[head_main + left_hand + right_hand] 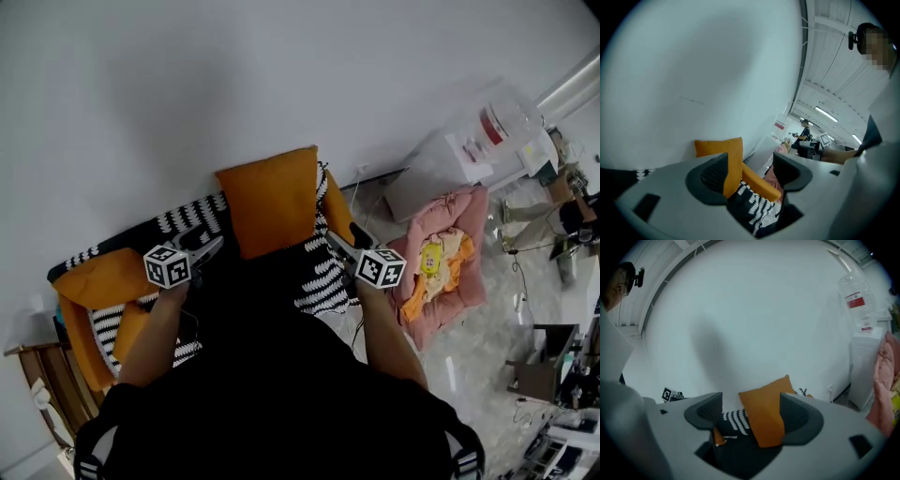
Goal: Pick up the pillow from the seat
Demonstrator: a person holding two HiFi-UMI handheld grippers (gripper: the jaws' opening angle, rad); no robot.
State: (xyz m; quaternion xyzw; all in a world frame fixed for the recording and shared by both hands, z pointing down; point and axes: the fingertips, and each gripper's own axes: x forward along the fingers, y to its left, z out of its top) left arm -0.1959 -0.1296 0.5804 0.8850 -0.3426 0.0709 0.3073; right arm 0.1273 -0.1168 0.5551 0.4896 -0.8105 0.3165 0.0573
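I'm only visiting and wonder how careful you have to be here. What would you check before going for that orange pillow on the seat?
1. Target in sight: ok. The orange pillow stands upright on the seat, leaning against the wall.
2. Is the left gripper ready: ok. Its jaws are apart and nothing is gripped.
3. Is the right gripper ready: ok. Its jaws are apart and nothing is gripped.
4. Contact with the pillow: not ok. In the head view both grippers stop short of it, one on each side.
5. Nothing lying on top of the pillow: ok.
6. Jaws wide enough for the pillow's thickness: cannot tell.
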